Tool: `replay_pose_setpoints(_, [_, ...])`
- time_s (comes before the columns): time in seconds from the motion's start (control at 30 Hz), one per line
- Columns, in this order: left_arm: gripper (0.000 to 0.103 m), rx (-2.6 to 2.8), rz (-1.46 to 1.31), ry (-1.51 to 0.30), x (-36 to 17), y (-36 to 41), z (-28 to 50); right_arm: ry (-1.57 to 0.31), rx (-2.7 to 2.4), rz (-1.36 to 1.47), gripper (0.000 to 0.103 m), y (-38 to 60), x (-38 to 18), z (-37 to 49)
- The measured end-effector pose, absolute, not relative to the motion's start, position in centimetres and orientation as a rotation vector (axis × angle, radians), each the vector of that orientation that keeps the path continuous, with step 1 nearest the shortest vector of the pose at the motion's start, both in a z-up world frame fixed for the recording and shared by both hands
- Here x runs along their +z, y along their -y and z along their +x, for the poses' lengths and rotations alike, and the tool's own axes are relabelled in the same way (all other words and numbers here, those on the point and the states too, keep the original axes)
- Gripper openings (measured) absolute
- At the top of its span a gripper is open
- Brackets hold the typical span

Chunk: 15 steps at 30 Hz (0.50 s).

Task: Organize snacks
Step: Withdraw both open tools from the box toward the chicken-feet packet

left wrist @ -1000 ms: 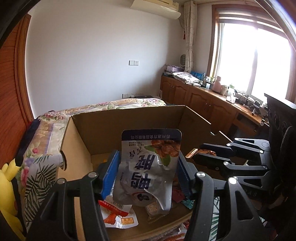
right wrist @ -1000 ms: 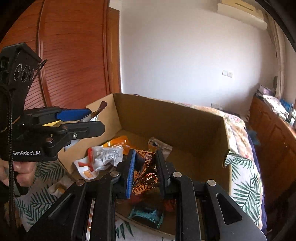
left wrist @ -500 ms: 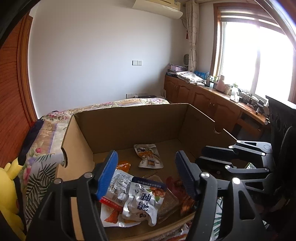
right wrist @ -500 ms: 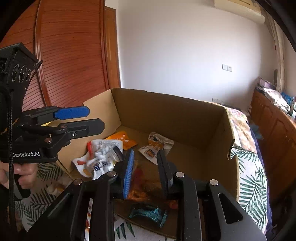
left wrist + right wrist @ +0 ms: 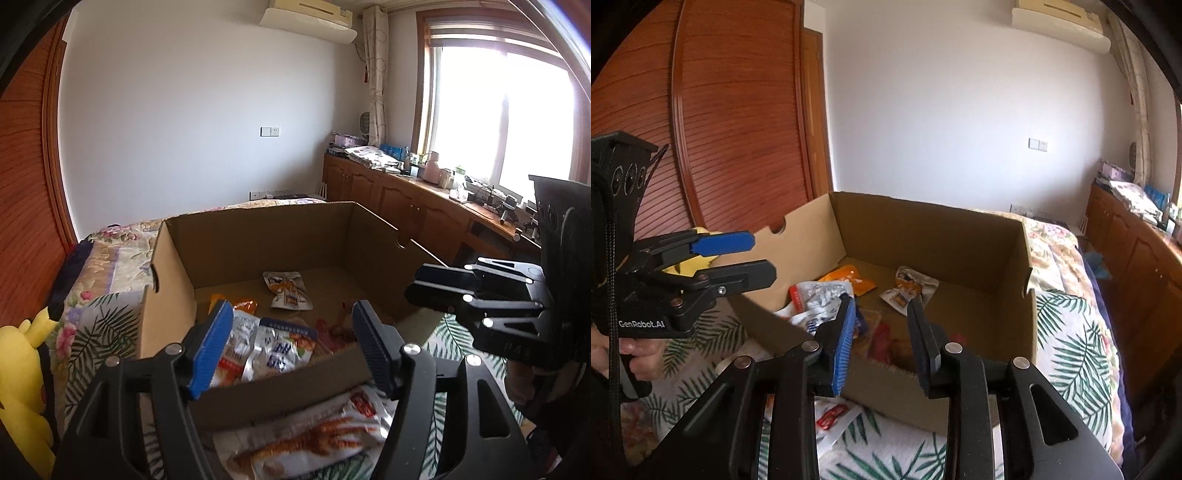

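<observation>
We are in a home bedroom: a bed with leaf-print bedding, a wooden wardrobe, a wall air conditioner.

The left gripper points forward and down, its blue and black fingers spread wide with nothing between them; they have just been opening. The right gripper tilts down likewise, its jaws parted by a narrower gap, also just opening, and empty. A hand grips the left gripper's handle, seen from the right wrist
</observation>
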<state>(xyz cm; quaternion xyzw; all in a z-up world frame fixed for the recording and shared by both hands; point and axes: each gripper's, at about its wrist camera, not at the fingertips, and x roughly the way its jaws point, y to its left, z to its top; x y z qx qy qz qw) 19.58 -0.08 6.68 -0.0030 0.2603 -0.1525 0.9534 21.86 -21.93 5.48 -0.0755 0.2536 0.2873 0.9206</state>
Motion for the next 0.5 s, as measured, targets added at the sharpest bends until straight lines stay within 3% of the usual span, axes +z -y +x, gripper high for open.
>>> replay_pose_setpoints(0.5, [0.068,-0.314,0.021,-0.651,0.5,-0.7,14.9,-0.582,0.58,-0.122,0.032,23.8,2.6,17.9])
